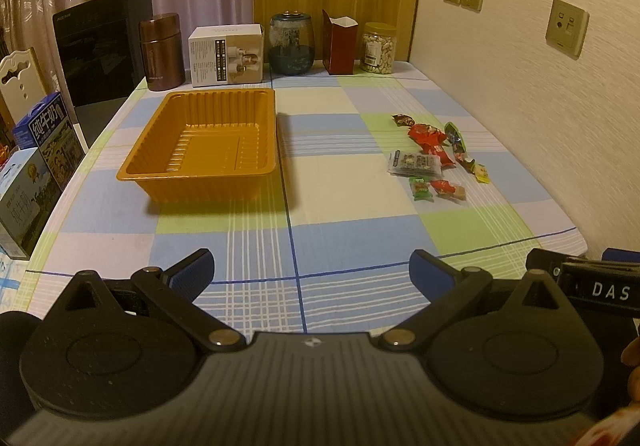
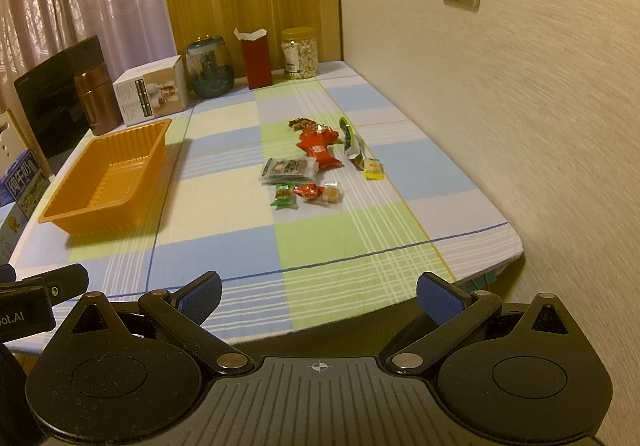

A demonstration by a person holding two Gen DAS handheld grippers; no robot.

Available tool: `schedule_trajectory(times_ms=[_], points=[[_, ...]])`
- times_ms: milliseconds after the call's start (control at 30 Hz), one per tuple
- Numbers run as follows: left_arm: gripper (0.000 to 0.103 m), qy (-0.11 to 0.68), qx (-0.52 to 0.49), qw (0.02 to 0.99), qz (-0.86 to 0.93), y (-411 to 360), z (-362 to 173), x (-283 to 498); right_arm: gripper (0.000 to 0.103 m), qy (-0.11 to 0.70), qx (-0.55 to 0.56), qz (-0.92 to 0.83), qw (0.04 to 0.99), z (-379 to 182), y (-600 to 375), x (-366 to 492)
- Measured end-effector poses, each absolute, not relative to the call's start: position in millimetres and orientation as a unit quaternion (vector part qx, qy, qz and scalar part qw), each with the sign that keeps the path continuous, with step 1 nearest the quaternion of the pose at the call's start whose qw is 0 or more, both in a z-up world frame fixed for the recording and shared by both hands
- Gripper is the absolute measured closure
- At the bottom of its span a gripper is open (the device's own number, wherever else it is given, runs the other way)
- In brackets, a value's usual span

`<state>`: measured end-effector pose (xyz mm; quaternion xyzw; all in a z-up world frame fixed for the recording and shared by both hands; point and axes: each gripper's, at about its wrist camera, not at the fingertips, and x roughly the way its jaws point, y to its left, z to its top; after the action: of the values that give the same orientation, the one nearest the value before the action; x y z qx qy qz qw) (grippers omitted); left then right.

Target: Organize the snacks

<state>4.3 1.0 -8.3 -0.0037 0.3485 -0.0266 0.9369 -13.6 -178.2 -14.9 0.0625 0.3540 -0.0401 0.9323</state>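
Landmark: orange tray (image 1: 208, 143), long axis running away from the near table edge, nothing visible inside it
Snacks: a loose cluster of wrapped snacks (image 2: 316, 161) lying on the checked tablecloth (image 2: 224, 201), well apart from the tray on its right side, between tray and wall (image 2: 500, 85)
Nearest pieces: green candy (image 2: 285, 197) and red candy (image 2: 308, 190) lie at the cluster's near end; the flat dark packet (image 2: 288, 170) sits just behind them, its long axis crosswise
Left gripper (image 1: 310, 270): fingers spread wide, holding nothing, hovering over the near table edge, roughly in line with the tray's right rim
Right gripper (image 2: 318, 296): fingers spread wide, holding nothing, at the near edge, the cluster straight ahead of it
Nearer arm: judged to be the right one, since the snacks lie ahead of it but off to the right of the left one
Open room: bare cloth between tray and cluster gives a free lane for carrying across
Edges: the wall runs close along the cluster's right side; jars and boxes stand well behind the tray along the far edge
Progress: judged not yet begun
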Motion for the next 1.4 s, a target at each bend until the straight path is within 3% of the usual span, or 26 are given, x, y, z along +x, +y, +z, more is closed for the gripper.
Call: schedule_trajectory(times_ms=[700, 1400], points=[[0.000, 0.355, -0.020, 0.934, -0.041, 2.0, -18.5, 18.1, 0.000, 0.344, 0.066, -0.044, 0.936, -27.3, -187.4, -10.7], [0.002, 0.342, -0.006, 0.932, -0.116, -68.0, -84.0, 141.6, 0.001, 0.338, 0.092, -0.071, 0.934, -68.1, -247.3, 88.5]])
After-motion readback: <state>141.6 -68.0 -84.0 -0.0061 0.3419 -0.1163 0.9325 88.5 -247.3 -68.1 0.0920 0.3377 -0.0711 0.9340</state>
